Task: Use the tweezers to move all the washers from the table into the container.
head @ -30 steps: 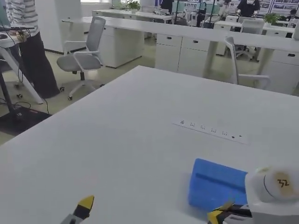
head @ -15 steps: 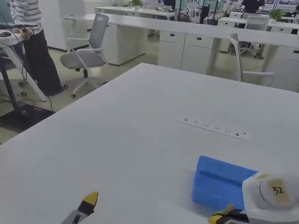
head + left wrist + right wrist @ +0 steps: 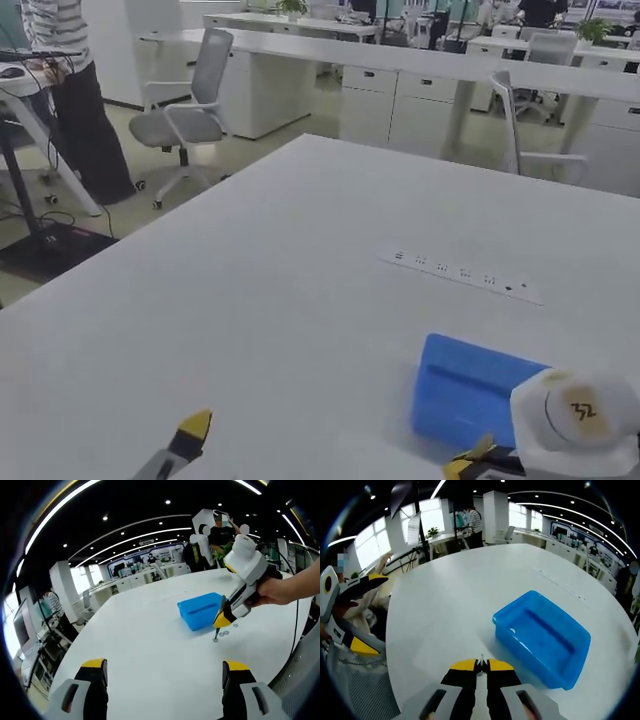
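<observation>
On the left of the white table (image 3: 300, 300), our left gripper (image 3: 164, 666) hangs low with its jaws spread wide and nothing between them. We judge it idle, parked clear so the other hand has room. Further right sits the blue container (image 3: 202, 610), empty as far as the right gripper view shows, and set close to the work so each carry is short. Just beside it lie the washers (image 3: 223, 633), a small cluster on the tabletop. Over them our right gripper (image 3: 222, 617) tips downward, jaws clenched on the tweezers (image 3: 481, 659), whose thin tip points at the washers. Whether it touches one we cannot tell, and we judge that no washer has gone in yet
</observation>
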A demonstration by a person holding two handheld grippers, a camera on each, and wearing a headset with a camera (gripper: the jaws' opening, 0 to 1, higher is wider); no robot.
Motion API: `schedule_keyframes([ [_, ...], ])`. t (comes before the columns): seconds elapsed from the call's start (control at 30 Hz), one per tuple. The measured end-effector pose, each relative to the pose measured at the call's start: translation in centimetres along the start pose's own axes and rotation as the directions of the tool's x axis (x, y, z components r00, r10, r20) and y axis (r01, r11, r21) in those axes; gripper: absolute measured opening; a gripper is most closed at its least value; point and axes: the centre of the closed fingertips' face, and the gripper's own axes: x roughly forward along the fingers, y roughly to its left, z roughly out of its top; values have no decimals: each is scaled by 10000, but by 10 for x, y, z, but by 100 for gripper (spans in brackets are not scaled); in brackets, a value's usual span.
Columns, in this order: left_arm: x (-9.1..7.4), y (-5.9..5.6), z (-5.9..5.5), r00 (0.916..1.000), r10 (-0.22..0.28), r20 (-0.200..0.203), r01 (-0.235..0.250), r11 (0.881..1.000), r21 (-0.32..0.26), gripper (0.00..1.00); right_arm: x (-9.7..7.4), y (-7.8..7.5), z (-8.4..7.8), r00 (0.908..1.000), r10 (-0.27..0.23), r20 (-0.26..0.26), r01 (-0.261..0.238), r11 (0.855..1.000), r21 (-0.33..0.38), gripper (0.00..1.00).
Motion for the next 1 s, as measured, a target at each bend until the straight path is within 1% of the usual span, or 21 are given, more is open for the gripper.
schedule_keyframes([
  [0.07, 0, 0, 0, 10000, -16, -8, 16, 10000, 8, 98, -1, 0, -1, 10000, -17, 13, 17, 10000, 15, 3],
  [0.23, 0, -2, -1, 10000, -55, -61, 56, 10000, 56, 98, -2, -2, -1, 10000, 24, 4, -24, 9994, 355, 2],
  [0.3, 1, -2, -1, 9999, -59, -88, 60, 10000, 61, 98, -1, -2, -1, 10000, 61, -38, -60, 9994, 350, 2],
  [0.4, 1, -2, -1, 10000, -51, -69, 52, 10000, 46, 98, -2, -3, 0, 9999, 71, -91, -69, 9998, 159, 2],
  [0.57, 1, -3, -1, 9999, -66, -98, 66, 9999, 82, 98, -5, -1, 5, 9998, 207, -6, -207, 9997, 125, 2],
  [0.73, 1, -3, -1, 9999, -72, -112, 73, 9999, 94, 98, -11, -3, 16, 9995, 192, 233, -193, 9998, 56, 2],
  [0.87, 2, -3, -2, 9999, -79, -140, 80, 9999, 109, 98, -20, -9, 32, 9980, 73, 623, -76, 10000, 39, 2],
  [1.0, 1, -3, -1, 9999, -48, -119, 49, 9999, 93, 98, -26, -18, 45, 9955, -202, 926, 207, 9998, -47, 2],
])
